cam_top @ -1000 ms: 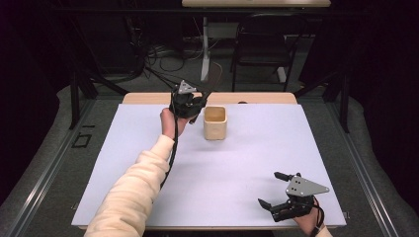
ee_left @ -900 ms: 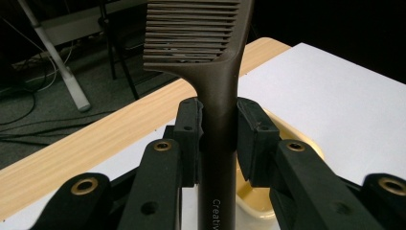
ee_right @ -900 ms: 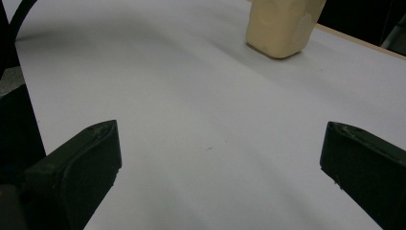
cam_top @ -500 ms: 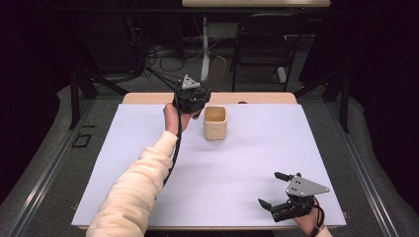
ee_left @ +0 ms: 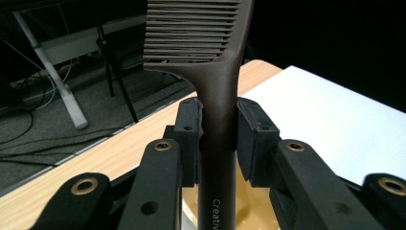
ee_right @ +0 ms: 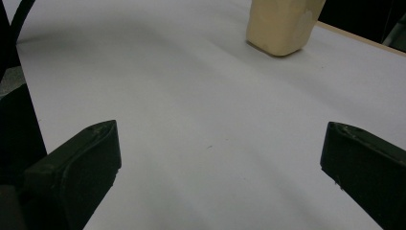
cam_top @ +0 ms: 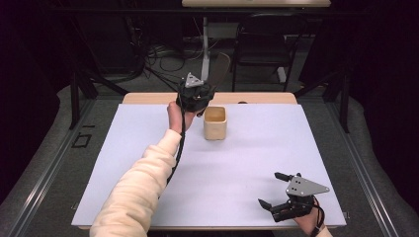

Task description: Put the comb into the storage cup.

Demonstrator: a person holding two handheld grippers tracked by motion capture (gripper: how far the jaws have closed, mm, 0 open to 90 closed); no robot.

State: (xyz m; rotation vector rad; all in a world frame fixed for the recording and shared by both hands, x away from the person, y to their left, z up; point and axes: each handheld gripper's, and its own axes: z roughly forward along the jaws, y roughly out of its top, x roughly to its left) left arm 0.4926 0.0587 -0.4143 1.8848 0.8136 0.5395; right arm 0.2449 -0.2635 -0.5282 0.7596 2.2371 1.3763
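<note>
A dark brown comb (ee_left: 210,72) stands upright with its toothed end up, and my left gripper (ee_left: 218,139) is shut on its handle. From above, that left gripper (cam_top: 195,96) hovers at the far side of the table, just left of a tan square cup (cam_top: 215,122), with the comb (cam_top: 217,71) tilting up behind it. The cup's yellow inside (ee_left: 253,211) lies right below the comb handle. My right gripper (cam_top: 275,190) rests low at the near right corner of the white sheet (cam_top: 247,158), jaws wide open and bare. Far ahead of the right gripper (ee_right: 220,158) stands the cup (ee_right: 282,24).
A wooden table edge (cam_top: 257,98) runs behind the white sheet. Beyond it stand a chair (cam_top: 262,44), a desk leg and cables on the floor. The left gripper's black cable (cam_top: 177,153) trails along the sleeve.
The left gripper with the comb has shifted slightly right and up, closer over the cup. The right gripper has stayed still.
</note>
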